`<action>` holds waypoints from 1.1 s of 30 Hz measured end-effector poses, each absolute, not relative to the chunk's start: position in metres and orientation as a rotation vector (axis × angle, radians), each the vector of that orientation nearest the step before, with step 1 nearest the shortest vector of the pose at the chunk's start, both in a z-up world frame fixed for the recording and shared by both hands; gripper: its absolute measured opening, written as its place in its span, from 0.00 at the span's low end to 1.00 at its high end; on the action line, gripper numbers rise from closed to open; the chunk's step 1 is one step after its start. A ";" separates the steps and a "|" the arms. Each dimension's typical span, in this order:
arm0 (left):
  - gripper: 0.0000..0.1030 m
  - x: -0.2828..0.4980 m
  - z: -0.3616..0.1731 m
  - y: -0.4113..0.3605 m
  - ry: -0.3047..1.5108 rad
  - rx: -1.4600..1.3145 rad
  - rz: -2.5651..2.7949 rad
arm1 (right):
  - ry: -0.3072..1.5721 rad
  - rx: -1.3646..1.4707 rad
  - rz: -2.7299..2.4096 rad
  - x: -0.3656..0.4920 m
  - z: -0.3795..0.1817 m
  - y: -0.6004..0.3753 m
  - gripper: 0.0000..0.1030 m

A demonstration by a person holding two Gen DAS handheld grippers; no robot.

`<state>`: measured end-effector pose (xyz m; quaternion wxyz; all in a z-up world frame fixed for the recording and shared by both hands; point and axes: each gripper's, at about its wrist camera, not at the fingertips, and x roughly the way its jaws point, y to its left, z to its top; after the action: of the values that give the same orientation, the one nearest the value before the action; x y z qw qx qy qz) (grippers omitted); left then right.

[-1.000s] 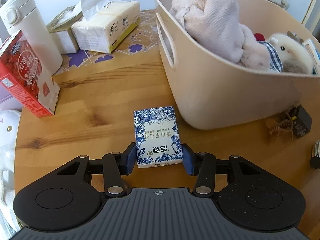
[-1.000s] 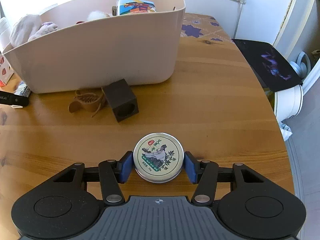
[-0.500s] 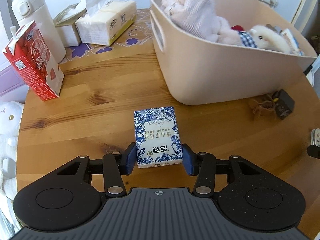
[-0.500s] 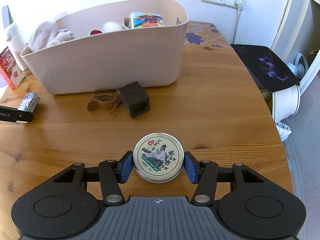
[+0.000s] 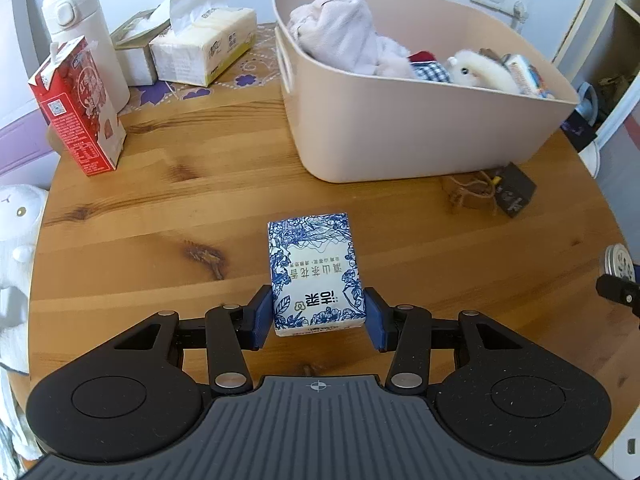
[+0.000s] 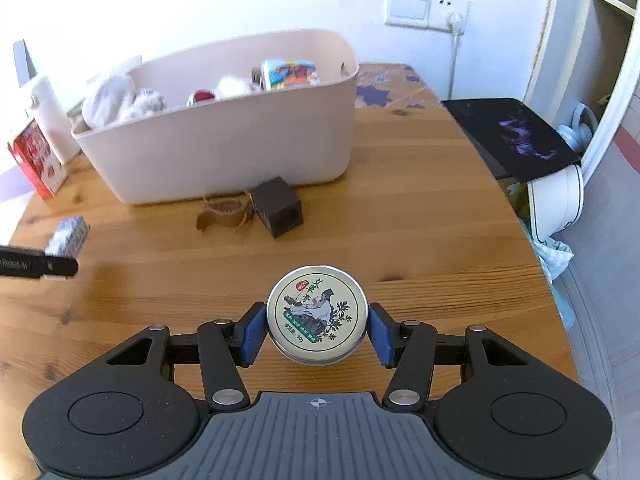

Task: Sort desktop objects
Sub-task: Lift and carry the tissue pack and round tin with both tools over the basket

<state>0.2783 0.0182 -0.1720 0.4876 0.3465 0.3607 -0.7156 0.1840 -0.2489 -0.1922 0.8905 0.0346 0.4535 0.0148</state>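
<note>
Both loads have come up off the round wooden table [image 5: 160, 216] since a second ago; the table now sits lower and smaller in both wrist views.

The left gripper [image 5: 318, 312] is part-open, its blue pads clamped on the blue-and-white floral tissue packet [image 5: 316, 272]. The right gripper [image 6: 318, 320] is likewise part-open, clamped on the round metal balm tin [image 6: 317, 316]. Judgement: both picks are complete and transport is in hand.

The beige plastic storage bin [image 5: 400, 136] lies at 12 o'clock to 1 o'clock from the packet and at 11 o'clock from the tin. Its rim must be cleared; the bin already holds cloth and plush items, with open room apparently near its centre.

The dark wooden cube [image 6: 278, 212] stands just before the bin wall. The table edge runs at 3 o'clock of the tin.
</note>
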 end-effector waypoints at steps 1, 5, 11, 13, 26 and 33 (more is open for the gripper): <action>0.46 0.278 -0.169 0.021 0.876 0.838 -1.747 | 0.933 0.076 0.031 0.182 -0.189 -0.249 0.49; 0.46 0.275 -0.152 0.032 0.870 0.785 -1.802 | 0.889 0.081 0.038 0.175 -0.174 -0.250 0.49; 0.46 0.265 -0.118 0.041 0.837 0.707 -1.876 | 0.802 0.111 0.039 0.170 -0.148 -0.257 0.49; 0.46 0.261 -0.107 0.042 0.822 0.685 -1.900 | 0.779 0.109 0.038 0.171 -0.140 -0.258 0.49; 0.47 0.241 -0.056 0.020 0.726 0.573 -1.993 | 0.649 0.075 0.020 0.194 -0.093 -0.276 0.49; 0.47 0.239 -0.043 -0.008 0.709 0.527 -2.001 | 0.619 0.070 0.013 0.219 -0.084 -0.277 0.49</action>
<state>0.2389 -0.0077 -0.0430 0.4594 0.2139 0.2882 -0.8125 0.2188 -0.2771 -0.0835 0.9518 0.0342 0.3048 0.0062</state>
